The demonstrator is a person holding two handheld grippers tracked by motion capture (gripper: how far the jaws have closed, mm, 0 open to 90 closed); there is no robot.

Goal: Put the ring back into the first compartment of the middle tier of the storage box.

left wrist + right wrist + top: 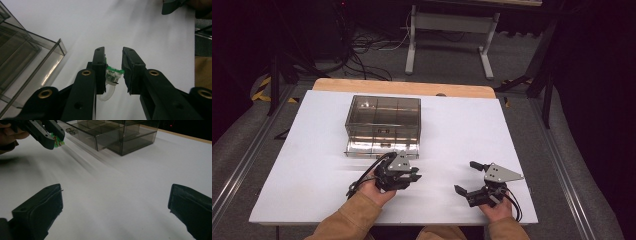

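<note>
The small green-and-white piece [113,75] sits clamped between the fingers [100,67] of my left gripper [410,173], lifted off the counter [462,130]; in the left gripper view a pale loop or strap hangs from its underside. In the right gripper view I see the same piece [58,142] as a bit of green poking out of that gripper's tip, held in the air near the smoked-plastic drawer box [383,120]. What exactly the piece is I cannot tell; it is too small and partly covered by the pads.

As I judge it, the pick-up is done: the piece is off the surface and firmly held. What is left is carrying it over to the box and setting it into one of the compartments of the open bottom drawer [382,146], which is pulled out toward me just beyond my left gripper.

My right gripper [472,179] rests low on the right of the counter, well apart from the box, its fingers spread wide with nothing between them.

Nothing lies on the white surface between the piece and the drawer. The drawer's near wall has to be cleared before I lower, and the box's upper tier overhangs the back of the drawer, so only the front compartments look open from above.
</note>
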